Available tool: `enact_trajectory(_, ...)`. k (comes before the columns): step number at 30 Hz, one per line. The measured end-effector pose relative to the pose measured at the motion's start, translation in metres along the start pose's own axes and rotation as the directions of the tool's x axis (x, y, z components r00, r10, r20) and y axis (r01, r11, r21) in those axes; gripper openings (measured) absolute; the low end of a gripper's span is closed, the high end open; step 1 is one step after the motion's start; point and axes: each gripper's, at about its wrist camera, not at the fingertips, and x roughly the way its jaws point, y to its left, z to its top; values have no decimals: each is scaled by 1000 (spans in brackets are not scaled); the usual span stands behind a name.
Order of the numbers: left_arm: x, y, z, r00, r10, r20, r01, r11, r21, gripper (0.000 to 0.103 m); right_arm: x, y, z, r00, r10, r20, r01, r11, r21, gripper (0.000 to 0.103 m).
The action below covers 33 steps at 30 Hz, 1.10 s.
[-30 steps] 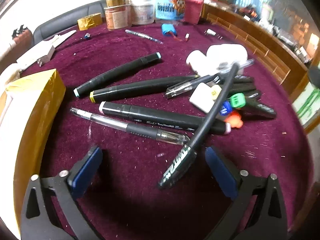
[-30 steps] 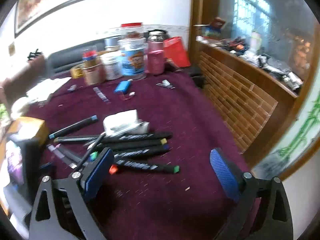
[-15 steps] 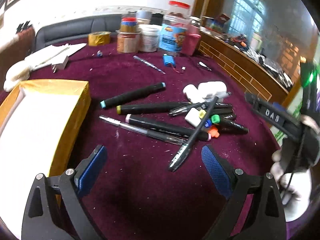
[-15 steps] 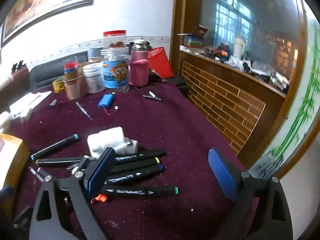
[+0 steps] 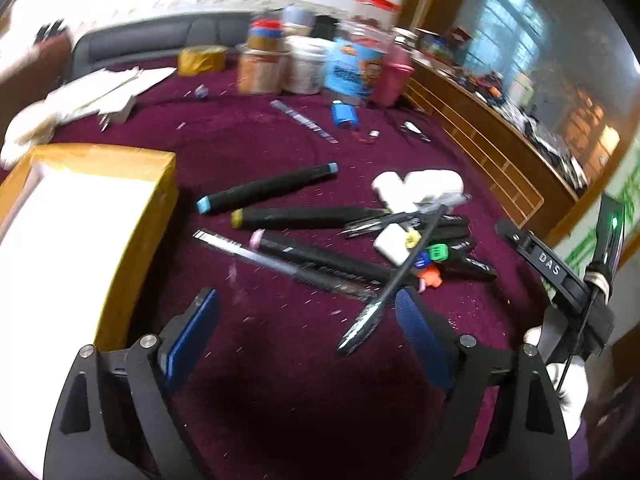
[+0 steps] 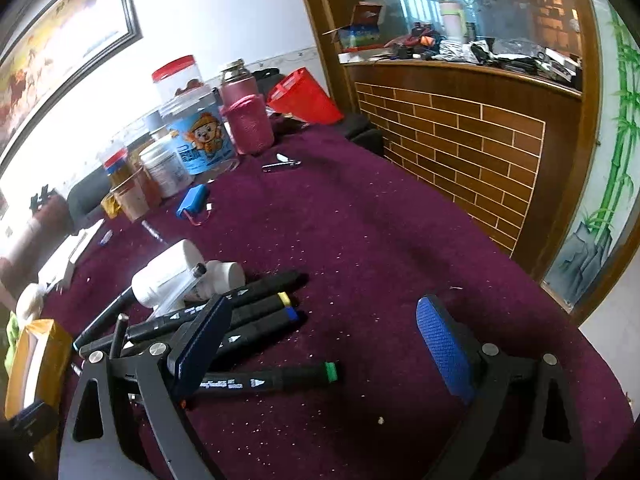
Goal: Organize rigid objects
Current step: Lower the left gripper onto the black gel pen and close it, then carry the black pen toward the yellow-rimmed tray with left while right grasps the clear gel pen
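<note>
Several black markers (image 5: 304,216) and pens lie in a loose pile on the purple cloth, with a white bottle (image 5: 420,184) at its far side. My left gripper (image 5: 304,300) hovers in front of the pile. Its jaws are closing and its pads press on nothing; a slanted black pen (image 5: 400,268) ends near the right pad. My right gripper (image 6: 322,308) is open, low over the pile's right end. Its left finger (image 6: 200,344) covers part of the markers, and a green-capped marker (image 6: 272,378) lies just below it. The yellow box (image 5: 132,240) with a white inside stands at the left.
Jars and tins (image 5: 304,64) stand along the far side, with a tape roll (image 5: 202,60), papers (image 5: 104,92) and a blue battery pack (image 5: 344,114) nearby. A brick-faced wooden counter (image 6: 460,148) borders the table on the right. The other gripper's body (image 5: 560,276) shows at the right.
The left gripper drew back and rose, so the pile looks smaller, and the right gripper's body came into its view. The right gripper sank toward the markers and rolled.
</note>
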Motion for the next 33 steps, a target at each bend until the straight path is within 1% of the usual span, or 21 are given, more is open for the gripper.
enact_trajectory(1,1,-5,1,1000,1,5,-1,1000,22,89,-1,1,-1,1000,5,2,-5,1000,-6,91)
enact_trajectory(3,3,-21,2,1000,-4,24,1,995,97,89,1,2,0,1000,8,-2,-8,1000,-10,91)
enact_trajectory(5,10,-40,2,999,7,39,-14,981,192,89,1,2,-1,1000,14,-5,-14,1000,-7,91)
enact_trajectory(7,20,-53,1,999,21,37,-29,969,247,89,3,1,0,1000,19,-12,-19,1000,-3,91)
enact_trajectory(11,43,-66,2,999,39,-15,-33,957,288,87,4,1,0,1000,24,-19,-24,1000,5,91)
enact_trajectory(12,46,-68,1,999,38,-21,-30,956,292,79,4,0,0,999,25,-21,-25,1000,8,91)
enact_trajectory(13,49,-70,1,999,42,-22,-33,953,302,63,4,0,0,999,25,-23,-25,1000,11,91)
enact_trajectory(14,49,-71,0,999,49,-22,-40,949,311,51,5,0,0,999,26,-26,-25,1000,13,91)
enact_trajectory(15,52,-73,0,998,61,-31,-47,945,325,29,6,0,0,999,25,-29,-25,1000,15,91)
enact_trajectory(16,55,-73,-1,997,62,-48,-43,943,330,17,6,0,0,999,25,-32,-24,1000,16,91)
enact_trajectory(17,58,-74,-3,996,64,-67,-38,941,336,13,7,0,0,999,23,-34,-23,1000,17,91)
enact_trajectory(18,60,-75,-3,995,67,-68,-40,938,344,13,7,0,0,999,22,-34,-22,1000,17,91)
enact_trajectory(19,61,-75,-4,995,65,-73,-35,936,349,10,7,1,0,999,21,-34,-20,1000,17,91)
enact_trajectory(21,60,-73,-4,995,55,-84,-23,941,337,6,8,1,0,999,19,-36,-18,1000,17,91)
enact_trajectory(24,53,-65,-4,996,16,-93,12,957,291,6,10,0,0,999,20,-48,-19,1000,22,91)
enact_trajectory(27,32,-44,-5,995,-65,-80,79,978,194,6,13,-3,-1,998,25,-66,-22,999,38,91)
enact_trajectory(29,16,-29,-5,992,-116,-57,122,984,129,6,14,-5,-1,997,25,-74,-21,998,51,91)
enact_trajectory(33,-25,1,-9,984,-175,10,175,984,43,6,18,-5,-1,994,36,-101,-30,998,53,91)
